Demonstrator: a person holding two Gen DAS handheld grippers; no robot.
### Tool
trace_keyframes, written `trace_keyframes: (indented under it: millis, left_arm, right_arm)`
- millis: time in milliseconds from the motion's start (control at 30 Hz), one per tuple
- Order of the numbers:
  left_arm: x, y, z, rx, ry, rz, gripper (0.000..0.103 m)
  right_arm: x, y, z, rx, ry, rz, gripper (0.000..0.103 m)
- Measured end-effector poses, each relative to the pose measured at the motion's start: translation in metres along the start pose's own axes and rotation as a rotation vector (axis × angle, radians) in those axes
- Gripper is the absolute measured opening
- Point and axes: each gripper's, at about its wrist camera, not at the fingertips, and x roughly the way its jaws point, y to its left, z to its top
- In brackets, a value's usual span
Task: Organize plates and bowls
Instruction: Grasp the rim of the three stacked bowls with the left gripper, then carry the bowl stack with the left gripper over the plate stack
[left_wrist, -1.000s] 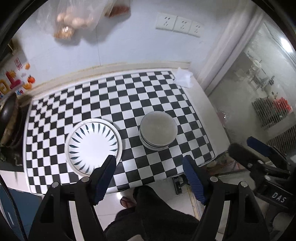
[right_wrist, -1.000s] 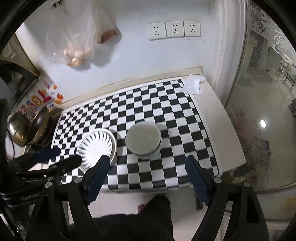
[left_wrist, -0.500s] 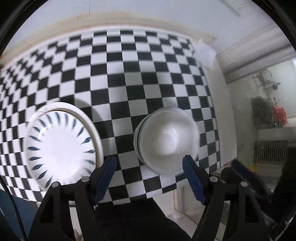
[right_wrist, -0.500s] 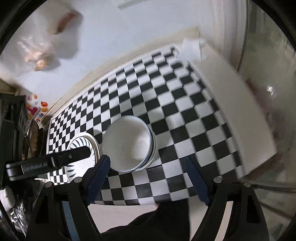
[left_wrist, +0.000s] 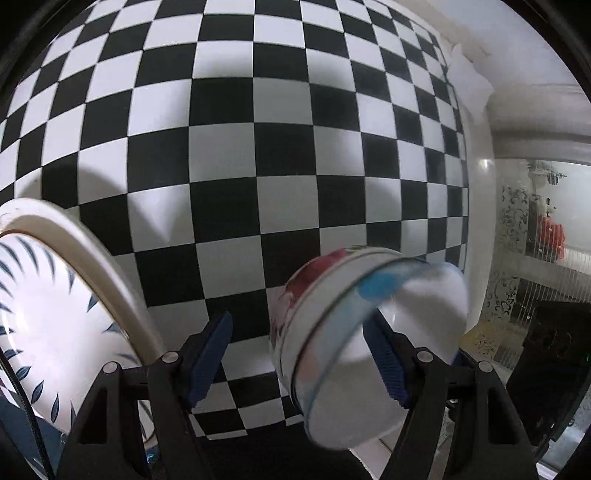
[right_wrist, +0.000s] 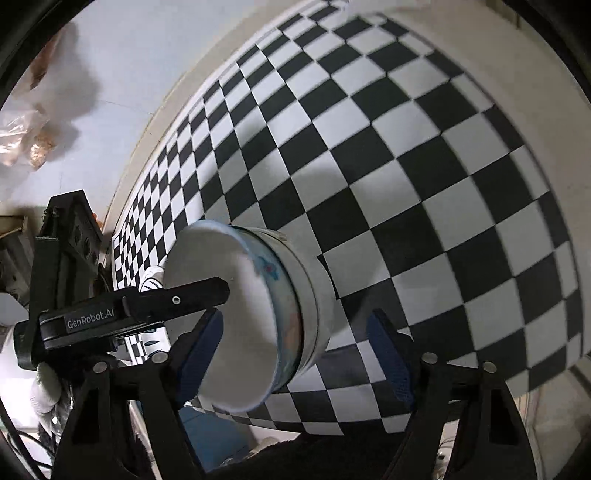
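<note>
A stack of nested white bowls (left_wrist: 369, 350) with red and blue patterns outside stands near the front edge of the checkered table (left_wrist: 258, 147). My left gripper (left_wrist: 295, 332) straddles its wall: one fingertip hangs inside the bowl, the other stands well clear outside. Its jaws are closing, no pad pressing. My right gripper (right_wrist: 293, 339) straddles the opposite wall of the bowls (right_wrist: 258, 314) the same way, jaws closing, pads apart from the bowl. The left gripper's finger (right_wrist: 192, 295) reaches over the bowl's mouth. A white plate (left_wrist: 44, 314) with blue leaf marks lies to the left.
A crumpled white tissue (left_wrist: 469, 81) lies at the table's far right corner. The table's right edge (left_wrist: 480, 221) borders a glass partition. A plastic bag (right_wrist: 22, 147) of food hangs on the wall behind. Bare checkered surface stretches beyond the bowls.
Both grippers have dropped steeply toward the table and tilted downward. The bowl stack, small and distant before, now sits between the fingers of both. The jaws have narrowed slightly.
</note>
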Motion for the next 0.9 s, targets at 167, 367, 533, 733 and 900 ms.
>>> trace_keyframes:
  millis: [167,367,533,733,900]
  left_arm:
    - [0.011,0.002,0.008,0.018,0.014,-0.034,0.065]
    - [0.020,0.000,0.008,0.062,0.018,-0.100,0.053]
    - [0.019,-0.005,0.001,0.117,-0.023,-0.087,0.052]
    - [0.016,-0.003,-0.003,0.103,-0.041,-0.072,0.052]
    - [0.007,-0.002,-0.009,0.098,-0.063,-0.067,0.052]
  right_arm:
    - [0.029,-0.007,0.011,0.018,0.059,0.037,0.072]
    - [0.051,-0.014,0.021,0.030,0.086,0.081,0.049]
    - [0.059,-0.015,0.023,0.013,0.063,0.096,0.047]
    - [0.063,-0.010,0.023,-0.017,0.046,0.091,0.047]
    - [0.068,0.006,0.023,-0.013,0.054,0.097,0.046]
